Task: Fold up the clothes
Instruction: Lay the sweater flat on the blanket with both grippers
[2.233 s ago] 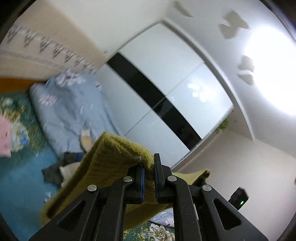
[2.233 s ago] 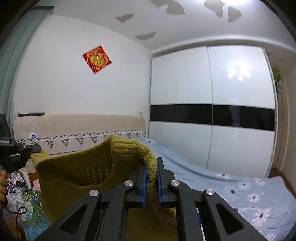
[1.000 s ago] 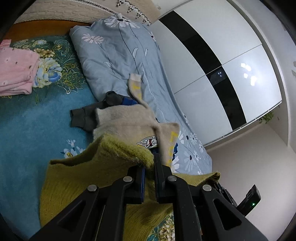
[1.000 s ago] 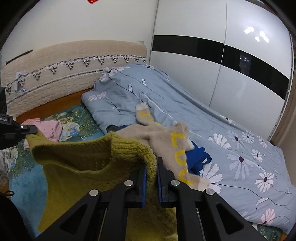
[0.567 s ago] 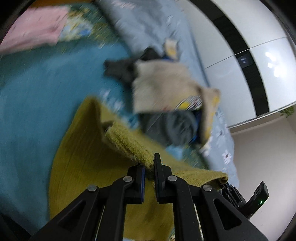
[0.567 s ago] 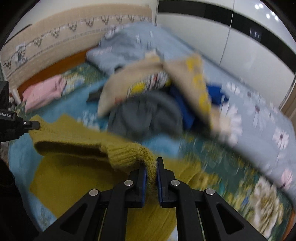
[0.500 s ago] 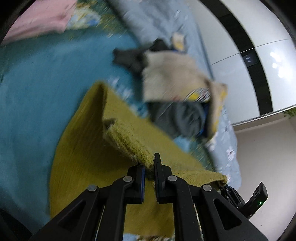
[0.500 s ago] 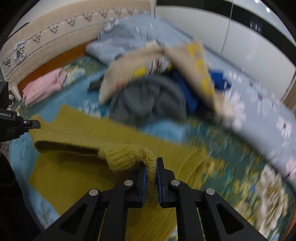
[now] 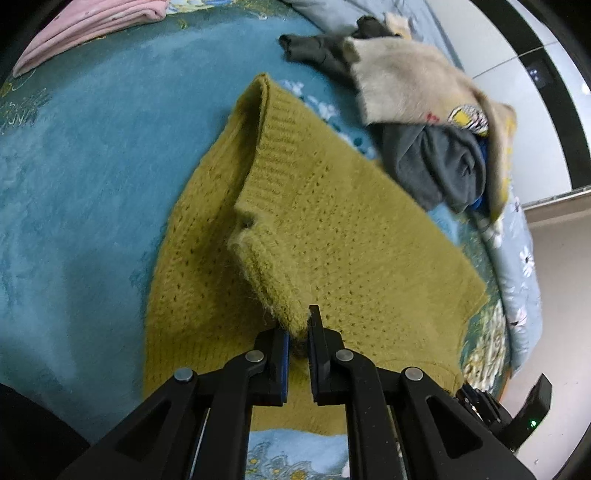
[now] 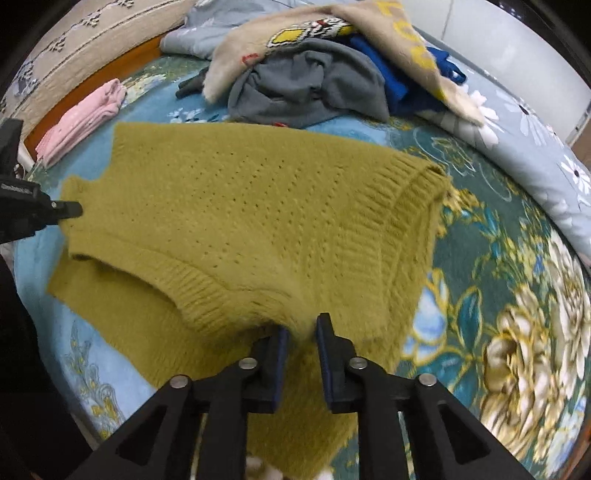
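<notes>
though most of the print is folded out of sight, large yellow letters [image 10: 413, 35] run down the fuzzy cream sweater [image 10: 332, 22] beyond the right gripper's fingertips, too creased to read as a word, beside a yellow and black cartoon patch [image 10: 295, 31]. small white lettering on the black body of the left gripper, seen at the left edge of the right view, is too blurred to read.

no container shows. the cream sweater tops a loose heap with a grey sweatshirt [image 10: 306, 88] and a blue garment [image 10: 391, 81], well ahead of both sets of fingers.

the olive-green knit sweater [image 10: 251, 206] lies spread on the blue floral bedspread [image 10: 480, 302], open-stitch across the body with ribbed edges. the left gripper [image 9: 298, 332] is clamped on a thick, fuzzy ribbed edge, fingers nearly together with the knit pinched between them. the right gripper [image 10: 303, 332] has just been opening; its blue-padded fingers stand slightly apart with the fuzzy knit edge between them, and the blur there leaves it unclear whether the pads press it.

a folded pink garment [image 9: 92, 22] lies far ahead, left of the left fingers. a pale blue daisy-print quilt [image 10: 546, 147] lies to the right.
</notes>
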The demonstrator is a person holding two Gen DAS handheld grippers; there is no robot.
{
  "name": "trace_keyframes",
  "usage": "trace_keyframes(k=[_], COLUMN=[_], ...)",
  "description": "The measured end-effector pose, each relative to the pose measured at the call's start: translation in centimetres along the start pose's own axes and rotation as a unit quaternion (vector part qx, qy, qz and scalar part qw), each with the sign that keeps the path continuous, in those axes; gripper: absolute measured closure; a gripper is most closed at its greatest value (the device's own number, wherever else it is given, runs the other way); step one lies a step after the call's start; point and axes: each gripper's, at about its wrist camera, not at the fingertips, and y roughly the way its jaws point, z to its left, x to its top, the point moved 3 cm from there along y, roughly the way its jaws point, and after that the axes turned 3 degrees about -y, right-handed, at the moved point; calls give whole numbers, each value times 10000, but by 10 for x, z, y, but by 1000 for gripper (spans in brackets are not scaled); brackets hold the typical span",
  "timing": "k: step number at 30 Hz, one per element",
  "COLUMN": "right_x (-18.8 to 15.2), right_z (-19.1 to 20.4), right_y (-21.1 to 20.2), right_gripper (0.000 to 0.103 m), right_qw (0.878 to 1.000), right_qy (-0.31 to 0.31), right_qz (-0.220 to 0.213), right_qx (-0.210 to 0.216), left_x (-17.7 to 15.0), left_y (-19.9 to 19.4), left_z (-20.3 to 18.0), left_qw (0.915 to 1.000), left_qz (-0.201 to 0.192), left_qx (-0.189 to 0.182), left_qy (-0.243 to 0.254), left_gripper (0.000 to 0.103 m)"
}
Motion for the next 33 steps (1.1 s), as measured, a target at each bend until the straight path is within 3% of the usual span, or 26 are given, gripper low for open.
trace_keyframes(k=[4, 5, 6, 8, 10, 14, 17, 22, 25, 28, 30, 33], right_x=[-8, -10, -11, -15, -21, -34, -38, -40, -44, -48, -48, -38], right_z=[-21, -27, -35, -50, -59, -72, -70, -61, -59, -55, -55, -56], right_y=[-24, -30, -33, -31, -23, 3, 23, 43, 50, 54, 55, 50], right_gripper=[71, 63, 56, 53, 52, 53, 53, 51, 56, 69, 84, 92], right_qw=[9989, 9981, 9958, 9846, 9657, 9071, 8768, 8395, 8145, 7955, 7931, 8030], right_qy=[422, 572, 837, 1536, 2218, 3604, 4143, 4779, 5177, 5462, 5560, 5472], right_qz=[-168, -223, -276, -300, -253, -139, 13, 140, 143, 277, 366, 286], right_qx=[69, 107, 260, 784, 1324, 2169, 2443, 2581, 2615, 2611, 2458, 2343], left_x=[-3, -4, -5, -6, -7, -9, -9, -9, -9, -9, -9, -10], left_y=[6, 7, 7, 5, 3, 1, 2, 1, -2, -5, -8, -13], left_z=[12, 15, 18, 23, 24, 27, 30, 34, 37, 38, 39, 39], left_qw=[9994, 9992, 9989, 9985, 9985, 9985, 9979, 9974, 9974, 9975, 9976, 9980], left_qz=[243, 275, 299, 322, 320, 331, 378, 388, 355, 312, 279, 230], left_qx=[42, 30, 6, -54, -65, -81, -79, -94, -122, -162, -186, -211], left_qy=[-233, -289, -351, -440, -441, -430, -510, -607, -615, -616, -599, -553], left_gripper=[94, 94, 94, 94, 93, 93, 93, 92, 92, 92, 92, 92])
